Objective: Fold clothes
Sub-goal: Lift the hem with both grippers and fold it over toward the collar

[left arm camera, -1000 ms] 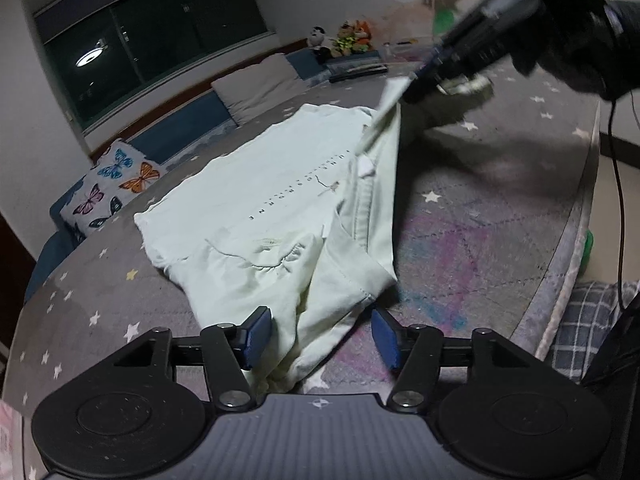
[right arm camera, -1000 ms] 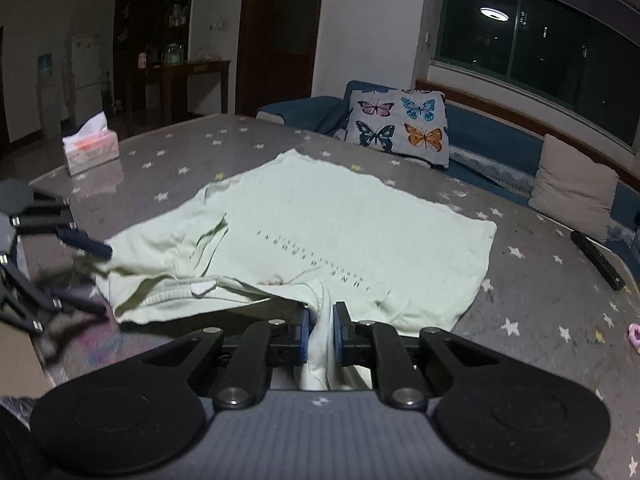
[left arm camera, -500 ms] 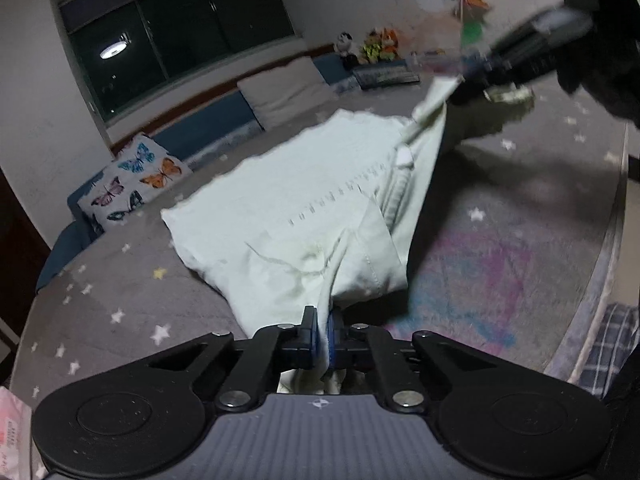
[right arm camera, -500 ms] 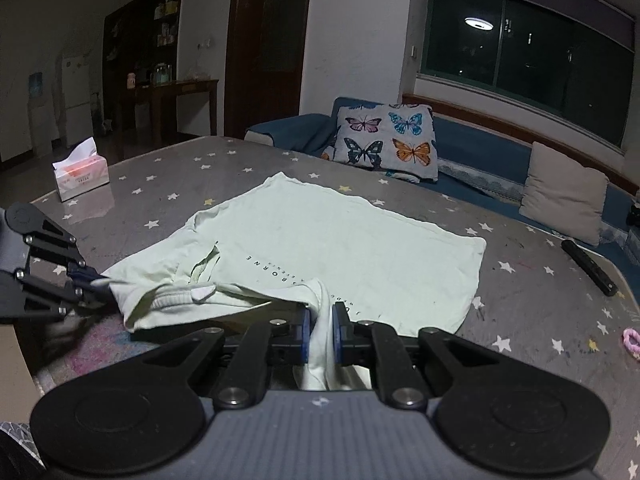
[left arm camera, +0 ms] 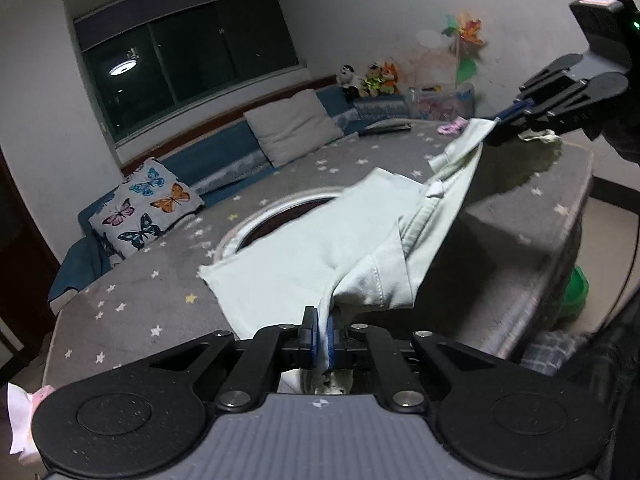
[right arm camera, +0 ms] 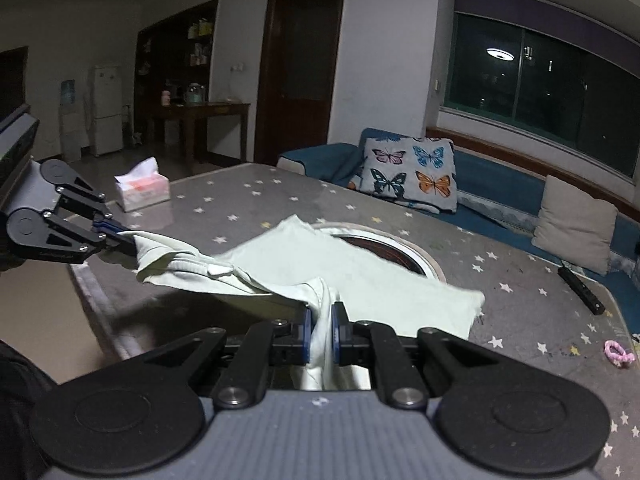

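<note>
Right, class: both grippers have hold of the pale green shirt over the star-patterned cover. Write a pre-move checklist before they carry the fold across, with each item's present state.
1. Left gripper clamped on the pale green cotton shirt: ok.
2. Right gripper clamped on the shirt: ok.
3. Held edge lifted off the grey star-patterned cover: ok; it spans between the grippers in the air.
4. Far hem lying on the cover as an anchor: ok.
5. Fabric smooth: not ok; it bunches near both grips.
6. Landing area free: cannot tell; the shirt hides part of a round white-rimmed opening. The white tissue box and black remote sit clear.
</note>
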{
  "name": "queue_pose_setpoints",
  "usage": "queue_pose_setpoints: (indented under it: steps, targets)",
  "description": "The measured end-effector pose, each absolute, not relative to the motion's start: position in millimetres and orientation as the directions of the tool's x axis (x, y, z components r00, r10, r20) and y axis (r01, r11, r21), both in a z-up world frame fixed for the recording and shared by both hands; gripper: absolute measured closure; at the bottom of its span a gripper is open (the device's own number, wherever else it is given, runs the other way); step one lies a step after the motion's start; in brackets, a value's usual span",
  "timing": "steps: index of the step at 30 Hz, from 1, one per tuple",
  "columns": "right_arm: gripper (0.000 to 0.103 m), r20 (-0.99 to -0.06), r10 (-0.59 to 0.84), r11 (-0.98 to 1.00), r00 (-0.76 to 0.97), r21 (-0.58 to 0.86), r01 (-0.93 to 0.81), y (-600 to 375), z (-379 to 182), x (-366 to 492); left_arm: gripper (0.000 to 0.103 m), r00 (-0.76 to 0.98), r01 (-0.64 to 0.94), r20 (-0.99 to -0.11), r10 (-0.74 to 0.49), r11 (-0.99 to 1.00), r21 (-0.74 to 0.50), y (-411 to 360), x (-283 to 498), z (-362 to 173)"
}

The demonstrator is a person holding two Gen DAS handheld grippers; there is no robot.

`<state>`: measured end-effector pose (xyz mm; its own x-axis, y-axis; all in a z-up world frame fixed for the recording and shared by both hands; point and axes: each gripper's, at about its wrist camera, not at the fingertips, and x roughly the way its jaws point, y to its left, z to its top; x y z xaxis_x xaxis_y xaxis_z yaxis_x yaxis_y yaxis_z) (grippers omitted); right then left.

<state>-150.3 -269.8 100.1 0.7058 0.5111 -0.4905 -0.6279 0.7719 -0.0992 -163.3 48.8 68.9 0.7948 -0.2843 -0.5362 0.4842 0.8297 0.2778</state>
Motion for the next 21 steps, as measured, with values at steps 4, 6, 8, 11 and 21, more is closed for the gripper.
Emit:
queue_pose_setpoints:
  steps: [4, 6, 8, 11, 21]
  targets:
    - [0.094, -0.504, 0.504, 0.771, 0.702, -0.103, -0.628, -267.6, 101.5, -125.9, 0.098, 0.807, 0.469, -0.522, -0.277, 0.838, 0.280, 51.4, -129.7, 69.8]
    - [0.094, -0.519, 0.499, 0.773, 0.694, -0.094, -0.627, -265.7, 99.4, -105.1, 0.098, 0.807, 0.469, -0.522, -0.275, 0.837, 0.284, 51.5, -109.7, 70.6]
    - [0.094, -0.535, 0.493, 0.775, 0.686, -0.087, -0.626, -263.7, 97.4, -84.1, 0.098, 0.802, 0.477, -0.530, -0.276, 0.830, 0.289, 51.5, -85.6, 71.0]
    - [0.094, -0.573, 0.481, 0.775, 0.664, -0.077, -0.627, -259.7, 95.4, -46.4, 0.098, 0.786, 0.488, -0.556, -0.271, 0.823, 0.290, 52.0, -46.3, 70.1]
    - [0.094, -0.658, 0.442, 0.787, 0.610, -0.042, -0.616, -248.3, 81.3, 66.1, 0.098, 0.737, 0.515, -0.635, -0.231, 0.800, 0.307, 49.9, 73.0, 58.4]
